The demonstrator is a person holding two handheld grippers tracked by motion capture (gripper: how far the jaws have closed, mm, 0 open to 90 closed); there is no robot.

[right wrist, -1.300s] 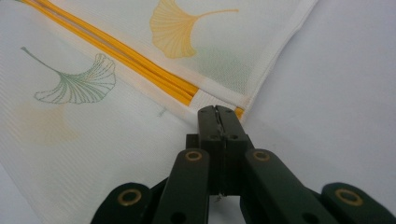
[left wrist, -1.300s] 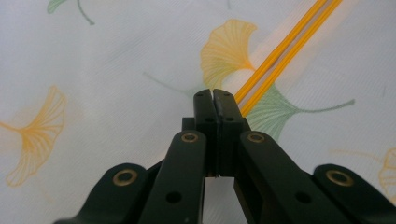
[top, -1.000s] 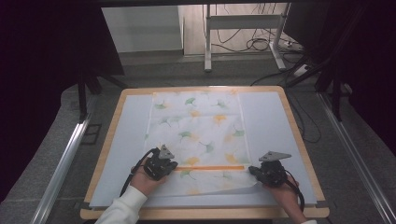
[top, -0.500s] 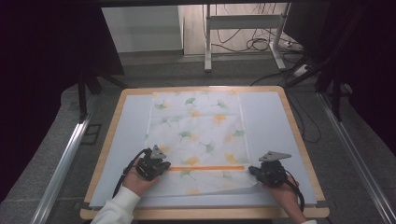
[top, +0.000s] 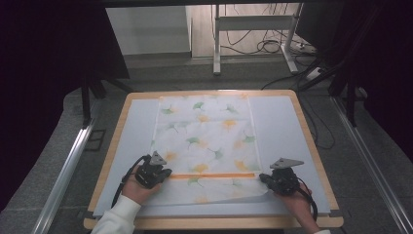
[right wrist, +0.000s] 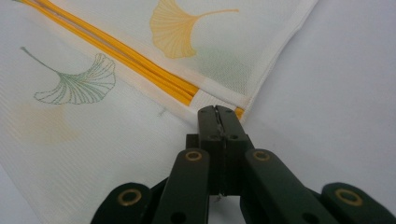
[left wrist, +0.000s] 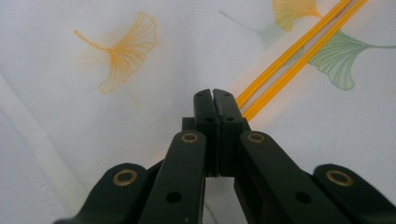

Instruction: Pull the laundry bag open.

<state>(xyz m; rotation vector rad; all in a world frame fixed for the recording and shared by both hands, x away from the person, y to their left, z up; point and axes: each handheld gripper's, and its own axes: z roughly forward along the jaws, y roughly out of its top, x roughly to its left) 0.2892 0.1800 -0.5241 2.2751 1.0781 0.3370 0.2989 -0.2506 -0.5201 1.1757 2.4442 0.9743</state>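
Note:
A white cloth (top: 204, 131) printed with orange and green ginkgo leaves lies flat on the table's pale mat (top: 277, 117). An orange stripe (top: 214, 175) crosses its near part. My left gripper (top: 163, 174) sits at the stripe's left end, jaws shut on the cloth (left wrist: 116, 60) beside the stripe (left wrist: 289, 42). At the stripe's right end, my right gripper (top: 265, 178) is shut on the cloth's folded corner (right wrist: 233, 84), where the stripe (right wrist: 140, 65) stops at the jaw tips (right wrist: 217, 111). A hand holds each gripper.
The table has a wooden rim (top: 311, 146). Metal rails run along the floor at left (top: 68, 170) and right (top: 370, 165). A table frame and loose cables (top: 263, 46) stand beyond the far edge.
My left gripper has slid a little to the left along the stripe line. The right gripper has stayed where it was.

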